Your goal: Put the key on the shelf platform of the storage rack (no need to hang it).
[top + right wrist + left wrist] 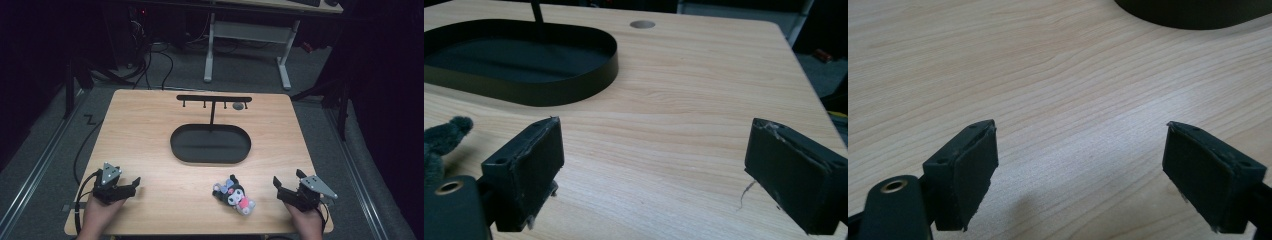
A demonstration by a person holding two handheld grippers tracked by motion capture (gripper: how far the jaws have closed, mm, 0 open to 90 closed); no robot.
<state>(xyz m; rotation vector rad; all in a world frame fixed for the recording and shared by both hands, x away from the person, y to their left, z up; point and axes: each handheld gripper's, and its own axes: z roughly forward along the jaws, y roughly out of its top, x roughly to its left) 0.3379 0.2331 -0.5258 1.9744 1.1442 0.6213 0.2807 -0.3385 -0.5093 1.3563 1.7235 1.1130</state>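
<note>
Two hands come in over the near edge of the tabletop (150,125), each holding a set of tongs. The left hand (97,212) sits at about 7 o'clock on the tabletop, and the left tongs (136,184) point toward 3 o'clock. In the left gripper view the left tongs (1080,150) are spread wide over bare wood, with nothing between the pads. The right hand (306,220) sits at about 5 o'clock, and the right tongs (287,179) point toward 10 o'clock. They too are spread wide; the right gripper view shows the right tongs (654,150) with only bare wood between the pads.

A small plush toy (235,195), black and grey with a white face and a pink patch, lies on the wood at roughly 5 o'clock, between the two hands and nearer the right one. It is near the right tongs, at their 9 o'clock, but apart from them. In the right gripper view one dark fuzzy bit of the plush toy (444,135) shows just beyond the left pad.

At the centre rests a black oval tray (175,145). From its far side, toward 12 o'clock, rises a thin black rack (214,98) with small hooks along its bar. A round hole (238,106) sits in the wood just beyond it.
</note>
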